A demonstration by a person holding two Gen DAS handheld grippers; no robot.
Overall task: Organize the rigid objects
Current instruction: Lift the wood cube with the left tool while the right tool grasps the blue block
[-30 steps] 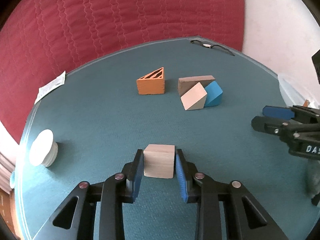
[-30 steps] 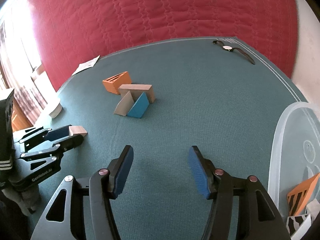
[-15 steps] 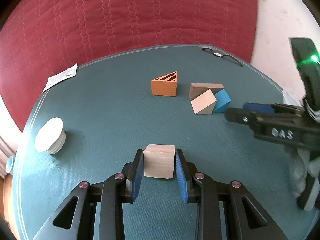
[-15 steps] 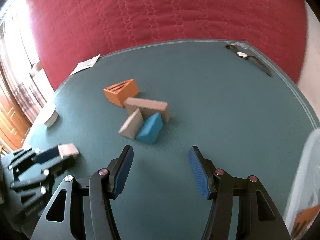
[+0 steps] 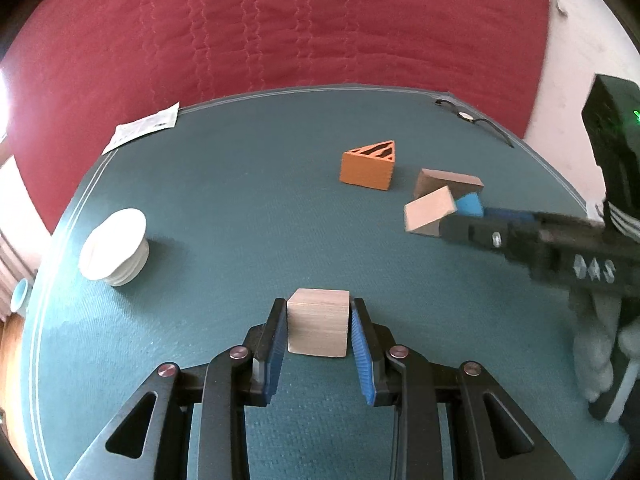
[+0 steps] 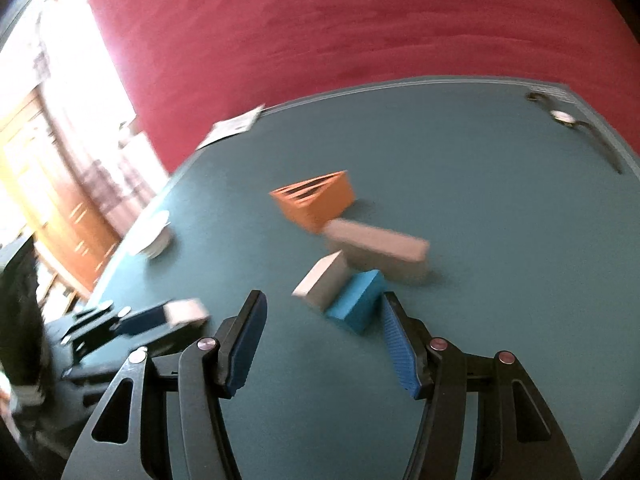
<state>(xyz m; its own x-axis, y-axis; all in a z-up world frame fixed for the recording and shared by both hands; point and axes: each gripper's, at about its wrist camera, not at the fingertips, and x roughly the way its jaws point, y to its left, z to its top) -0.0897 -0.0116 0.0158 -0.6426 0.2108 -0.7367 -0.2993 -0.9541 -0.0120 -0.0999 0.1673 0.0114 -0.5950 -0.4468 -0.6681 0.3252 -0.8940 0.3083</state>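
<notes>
Two grippers: left fingers point(image 5: 279, 332) clamped on wooden cube point(image 5: 318, 328), right fingers point(image 6: 394, 340) apart, empty.

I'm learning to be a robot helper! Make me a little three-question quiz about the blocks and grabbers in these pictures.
1. True or false: the left gripper is clamped on the plain wooden cube.
2. Pick one. The open right gripper is nearest to which block: A) the orange wedge with black stripes, B) the blue wedge block, C) the white stack of dishes?
3. Fill in: the long brown wooden block sits on a ___ coloured table mat.

Key: 1 true; 2 B; 3 teal.
</notes>
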